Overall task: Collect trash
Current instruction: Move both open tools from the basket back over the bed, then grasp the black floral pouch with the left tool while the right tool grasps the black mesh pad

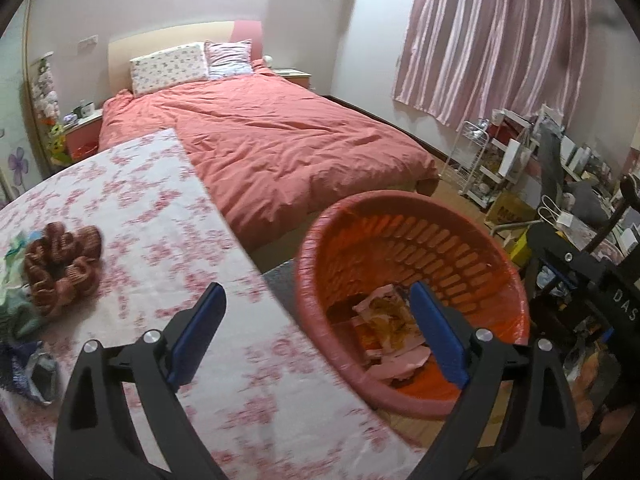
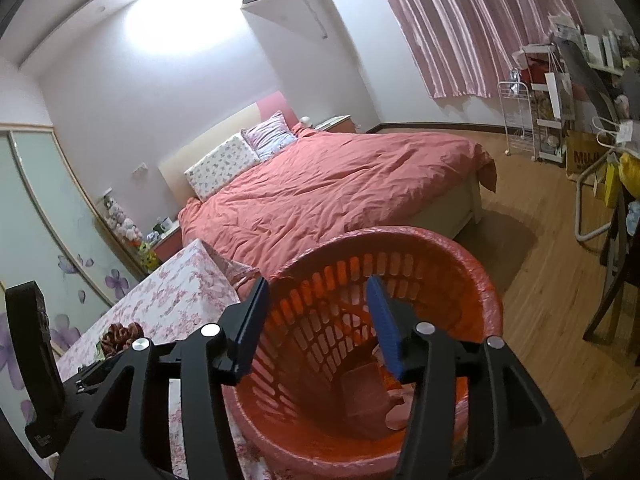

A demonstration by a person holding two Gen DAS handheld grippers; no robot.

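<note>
Left gripper (image 1: 316, 332): jaws stood wide apart and gripped nothing; its left finger hung above the flowered tablecloth (image 1: 152, 216), its right finger above the mouth of the basket.
Right gripper (image 2: 318, 320): jaws stood about half open with nothing between the blue pads (image 2: 384, 320); both fingers pointed down into the basket.
Basket (image 1: 476, 240): a red slotted plastic bin with a liner, just ahead of and below both grippers, beside the table edge.
Trash (image 1: 390, 322): crumpled wrappers and pinkish paper lay on the basket floor, below the left gripper's right finger, touched by neither gripper.
Scrunchie (image 1: 60, 266): a brown fabric ring on the tablecloth, well off to the left gripper's left.
Bed (image 1: 280, 136): beyond both grippers, under a pink cover.
</note>
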